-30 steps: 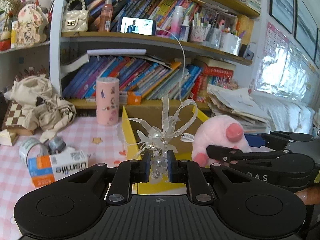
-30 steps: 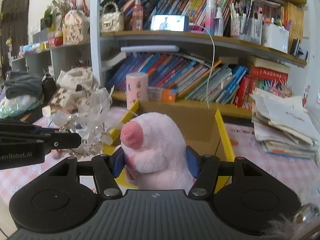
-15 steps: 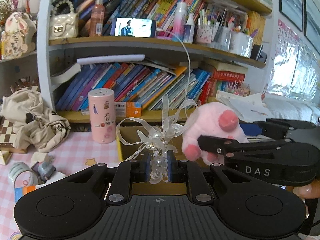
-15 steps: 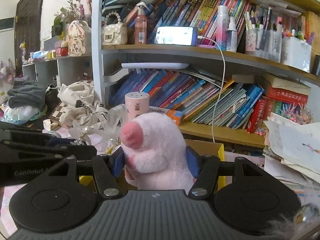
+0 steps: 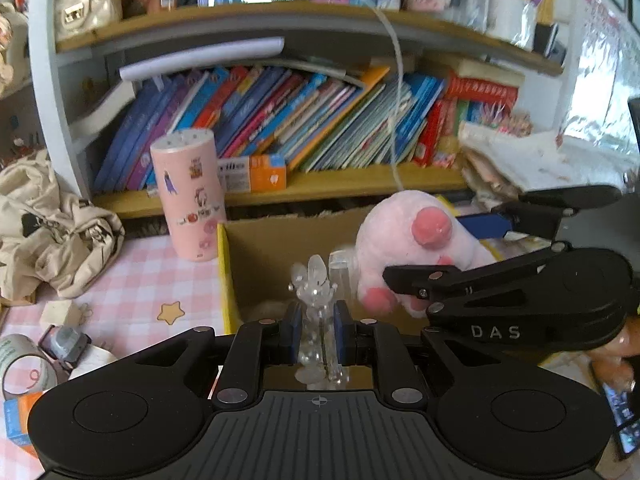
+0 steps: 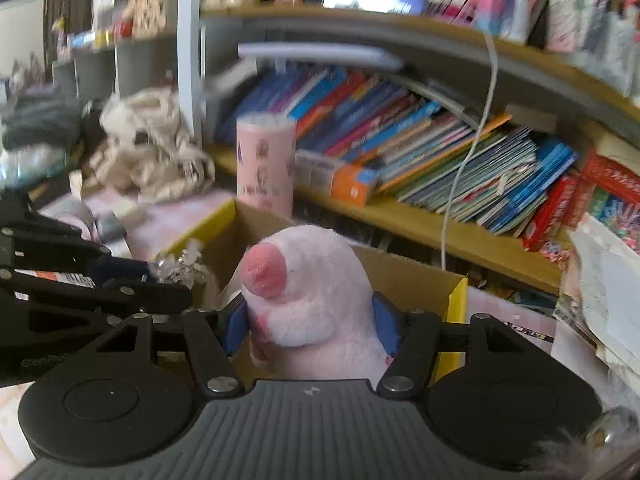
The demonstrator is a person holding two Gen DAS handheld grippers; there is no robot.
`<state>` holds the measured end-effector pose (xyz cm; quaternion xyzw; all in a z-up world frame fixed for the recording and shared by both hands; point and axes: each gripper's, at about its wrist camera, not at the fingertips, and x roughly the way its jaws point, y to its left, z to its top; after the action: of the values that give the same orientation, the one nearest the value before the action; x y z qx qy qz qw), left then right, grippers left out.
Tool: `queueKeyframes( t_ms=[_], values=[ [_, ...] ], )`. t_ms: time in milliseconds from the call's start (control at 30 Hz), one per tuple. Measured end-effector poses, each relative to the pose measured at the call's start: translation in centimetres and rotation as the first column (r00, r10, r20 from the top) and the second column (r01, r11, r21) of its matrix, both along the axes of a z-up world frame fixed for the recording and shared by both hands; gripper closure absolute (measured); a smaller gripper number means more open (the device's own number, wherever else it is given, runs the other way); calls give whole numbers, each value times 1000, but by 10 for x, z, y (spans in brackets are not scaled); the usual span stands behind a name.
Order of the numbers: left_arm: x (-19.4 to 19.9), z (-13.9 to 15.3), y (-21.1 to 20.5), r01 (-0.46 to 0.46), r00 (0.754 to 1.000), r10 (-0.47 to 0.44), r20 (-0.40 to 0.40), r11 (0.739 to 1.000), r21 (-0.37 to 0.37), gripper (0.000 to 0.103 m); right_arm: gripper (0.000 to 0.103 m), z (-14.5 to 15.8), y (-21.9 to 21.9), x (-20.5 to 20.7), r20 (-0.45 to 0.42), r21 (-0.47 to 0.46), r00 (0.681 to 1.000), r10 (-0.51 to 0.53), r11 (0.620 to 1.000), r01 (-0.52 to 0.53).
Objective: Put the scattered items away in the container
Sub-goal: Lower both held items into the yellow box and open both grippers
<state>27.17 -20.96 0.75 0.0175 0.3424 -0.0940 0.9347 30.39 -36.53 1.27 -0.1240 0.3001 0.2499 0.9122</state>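
Pink plush toy (image 6: 316, 300) upright, snout up-left, clamped in right gripper (image 6: 310, 320) over open cardboard box (image 5: 272, 248); clear beaded ornament (image 5: 318, 312) standing vertical, pinched in left gripper (image 5: 316, 332) just beside, also above box.

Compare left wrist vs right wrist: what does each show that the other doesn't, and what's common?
Left wrist only: tape roll, star sticker, the person's hand on the right gripper.

Right wrist only: dark clothes heap far left, and the left gripper side-on.

Both: cardboard box, pink plush toy clamped by the right gripper, crystal ornament clamped in the left, pink canister.
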Motion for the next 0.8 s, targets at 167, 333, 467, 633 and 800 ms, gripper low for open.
queueKeyframes(
  t_ms=[167,333,467,633,800],
  values=[
    [24,-17,1,16,997,-15,-74,1000,18,88,43,-17,12,35,-76,-109,996,46,993,-55],
    [39,-25,-4,49,993,-42,-113,997,60,88,43,-35,22,68,-170,-208,983,73,972,-108],
    [46,-30,-7,66,989,-54,-139,995,81,88,43,-45,27,83,-194,-266,979,63,957,-114],
    [51,-34,-14,108,982,-91,-168,989,96,87,43,-52,28,93,-224,-285,973,61,950,-126],
    [48,-34,-22,156,977,-138,-163,983,101,84,40,-53,28,94,-217,-288,974,67,949,-130]
  ],
)
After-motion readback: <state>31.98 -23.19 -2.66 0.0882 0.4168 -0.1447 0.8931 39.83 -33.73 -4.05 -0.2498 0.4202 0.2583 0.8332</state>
